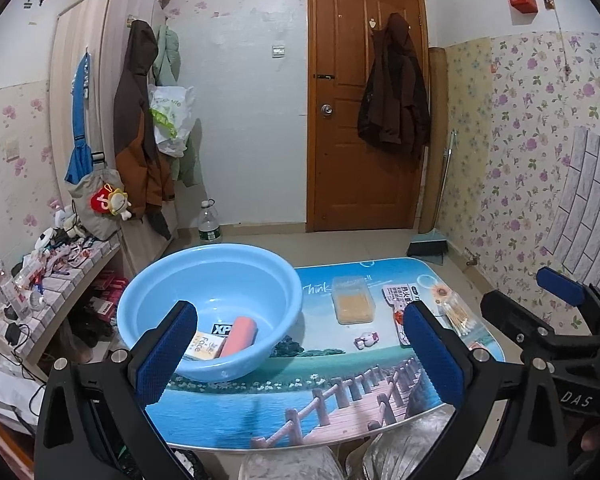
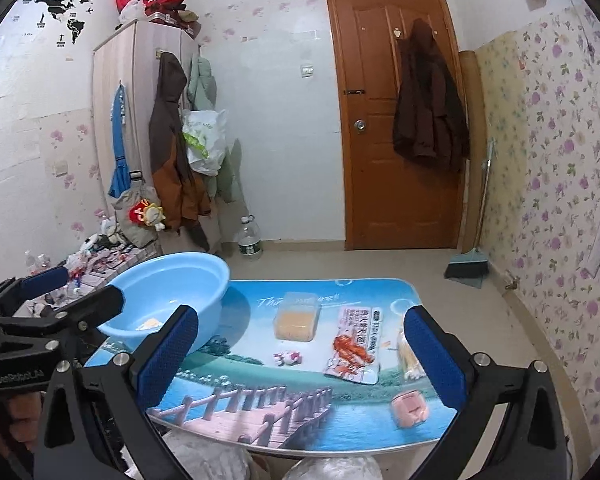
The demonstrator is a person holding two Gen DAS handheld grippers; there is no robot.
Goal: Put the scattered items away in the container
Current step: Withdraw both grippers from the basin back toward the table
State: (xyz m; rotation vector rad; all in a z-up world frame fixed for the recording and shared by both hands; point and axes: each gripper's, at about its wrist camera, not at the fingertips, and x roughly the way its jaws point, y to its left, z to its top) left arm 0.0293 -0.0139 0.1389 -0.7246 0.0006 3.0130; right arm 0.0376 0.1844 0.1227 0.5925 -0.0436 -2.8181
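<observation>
Both grippers hang empty over the near edge of the scenic-print table [image 2: 260,420]: the left gripper [image 1: 300,360] is spread wide with nothing between its pads, and the right gripper [image 2: 300,360] is likewise released. The light-blue basin [image 1: 210,280] already holds a pink roll [image 1: 239,336] and a small box [image 1: 204,350]. Right of the basin lie a clear lidded box [image 2: 297,316], a snack packet [image 2: 354,344], a cotton-swab pack [image 2: 410,356], a tiny figurine [image 2: 288,358] and a pink item [image 2: 410,406]. The step appears to be choosing the next pick; it calls for reaching to one item and closing on it.
</observation>
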